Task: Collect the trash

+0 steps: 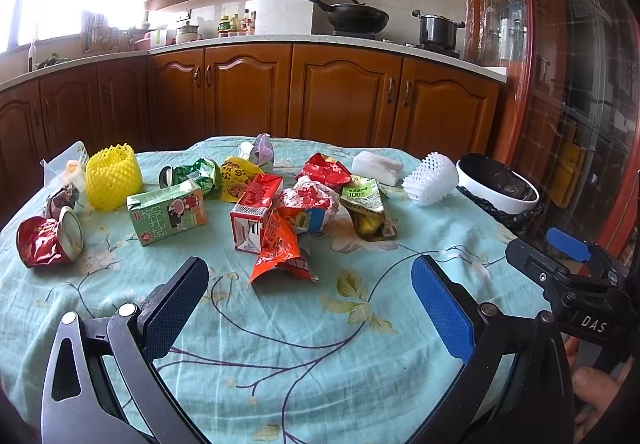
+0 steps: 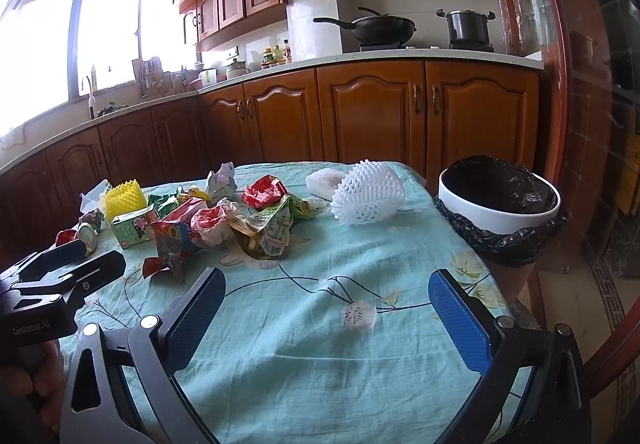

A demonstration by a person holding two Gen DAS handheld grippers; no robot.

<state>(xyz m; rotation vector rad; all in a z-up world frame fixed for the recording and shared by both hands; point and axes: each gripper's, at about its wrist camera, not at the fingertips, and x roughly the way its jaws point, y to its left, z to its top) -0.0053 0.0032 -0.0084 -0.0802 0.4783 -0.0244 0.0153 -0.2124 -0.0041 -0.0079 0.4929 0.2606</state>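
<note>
Wrappers point(image 1: 280, 248) at frame centre crush light and slippery, so pinch a fold; your left gripper point(image 1: 310, 280) and right gripper point(image 2: 326, 290) both gape, holding nothing.

Table in teal floral cloth point(image 1: 304, 356), strewn with cartons point(image 1: 168, 216), wrappers point(image 1: 280, 248), foam nets point(image 1: 113, 176).

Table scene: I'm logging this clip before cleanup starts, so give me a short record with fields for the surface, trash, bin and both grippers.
surface: table with teal floral cloth
trash: green carton, red carton, orange wrapper, yellow net, white net, white foam block, crushed red cup, other wrappers
bin: white, black liner, beside the table's right edge
left hand-held gripper: open, holds nothing, above the cloth
right hand-held gripper: open, holds nothing, above the cloth
progress: no trash picked up yet
</note>
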